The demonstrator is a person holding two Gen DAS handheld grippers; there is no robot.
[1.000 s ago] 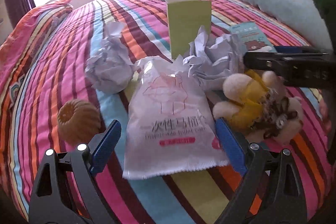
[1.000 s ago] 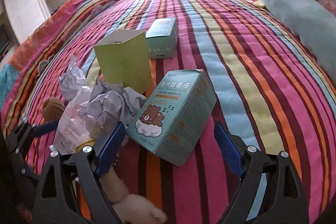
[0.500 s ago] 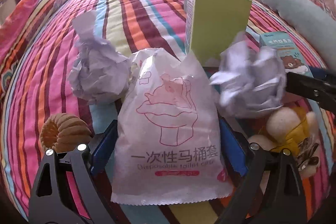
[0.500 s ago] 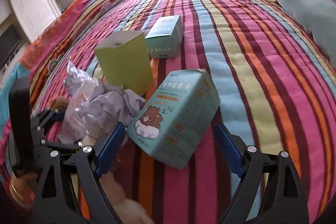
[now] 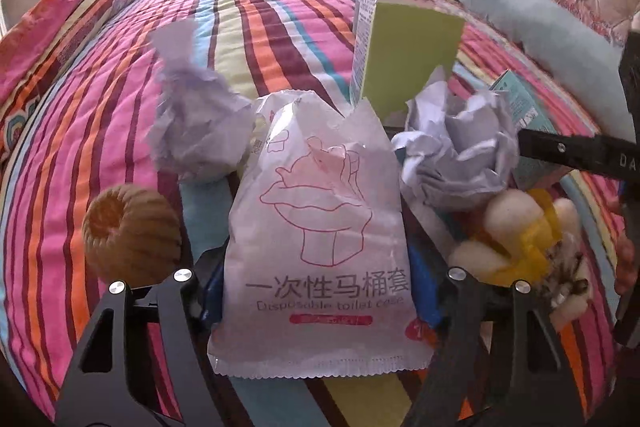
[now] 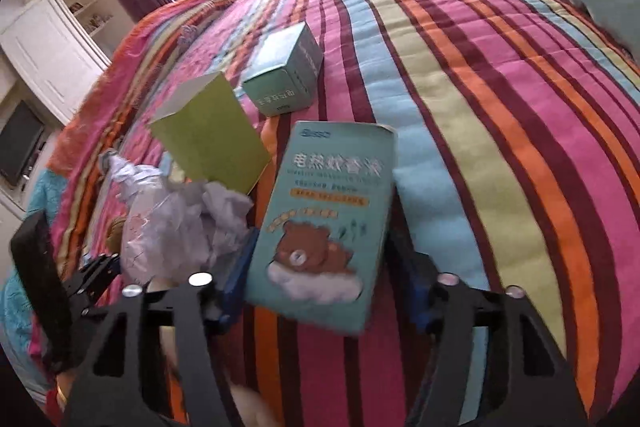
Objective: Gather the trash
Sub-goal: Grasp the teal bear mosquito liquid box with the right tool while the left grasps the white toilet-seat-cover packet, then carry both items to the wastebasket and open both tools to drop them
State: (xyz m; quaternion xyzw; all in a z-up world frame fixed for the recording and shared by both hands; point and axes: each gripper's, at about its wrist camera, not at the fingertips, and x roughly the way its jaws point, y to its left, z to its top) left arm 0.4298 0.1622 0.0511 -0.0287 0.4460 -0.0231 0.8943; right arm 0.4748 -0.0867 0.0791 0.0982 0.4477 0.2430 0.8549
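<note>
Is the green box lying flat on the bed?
No. In the right wrist view the green box stands upright on the bed, behind the crumpled paper.

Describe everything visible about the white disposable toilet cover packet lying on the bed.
The white packet is a flat pouch of thin, slightly crinkled plastic or paper with a serrated sealed bottom edge and a torn, jagged top. It bears a red line drawing of a toilet, dark Chinese characters, the words "Disposable toilet" and a red label. It lies on the striped bedspread between the blue pads of the left hand-held gripper, which have just been closing and appear to touch its sides. Crumpled paper sits beside its top.
</note>
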